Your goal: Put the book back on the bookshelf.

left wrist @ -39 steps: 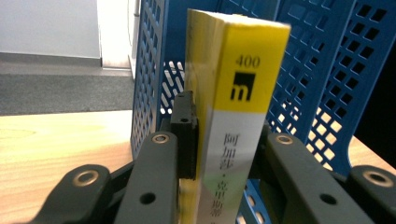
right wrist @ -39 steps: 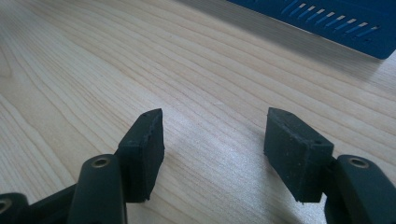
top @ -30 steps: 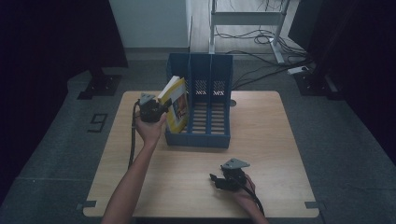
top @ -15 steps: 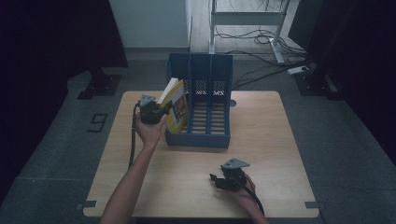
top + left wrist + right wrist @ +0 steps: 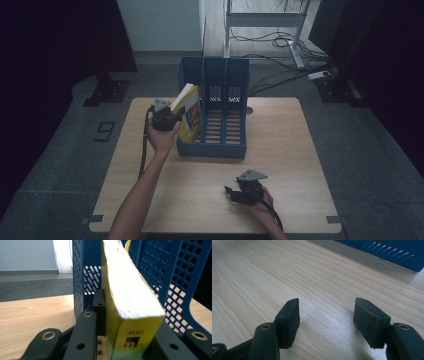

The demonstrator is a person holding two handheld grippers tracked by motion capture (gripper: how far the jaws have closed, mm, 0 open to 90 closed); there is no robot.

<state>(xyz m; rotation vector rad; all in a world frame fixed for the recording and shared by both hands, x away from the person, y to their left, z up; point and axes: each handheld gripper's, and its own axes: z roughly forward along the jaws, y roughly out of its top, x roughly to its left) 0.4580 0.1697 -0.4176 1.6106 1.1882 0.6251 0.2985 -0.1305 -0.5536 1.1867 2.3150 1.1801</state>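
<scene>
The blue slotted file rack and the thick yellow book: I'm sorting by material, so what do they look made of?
The blue slotted file rack looks like moulded plastic, matt, with punched lattice walls. The thick yellow book seems paper, its page edges rough and off-white, its cover smooth and printed.

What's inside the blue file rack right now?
The yellow book, clamped by the left hand-held gripper, leans in the blue file rack's leftmost slot. The other two slots look empty. The book's lower end is hidden.
</scene>
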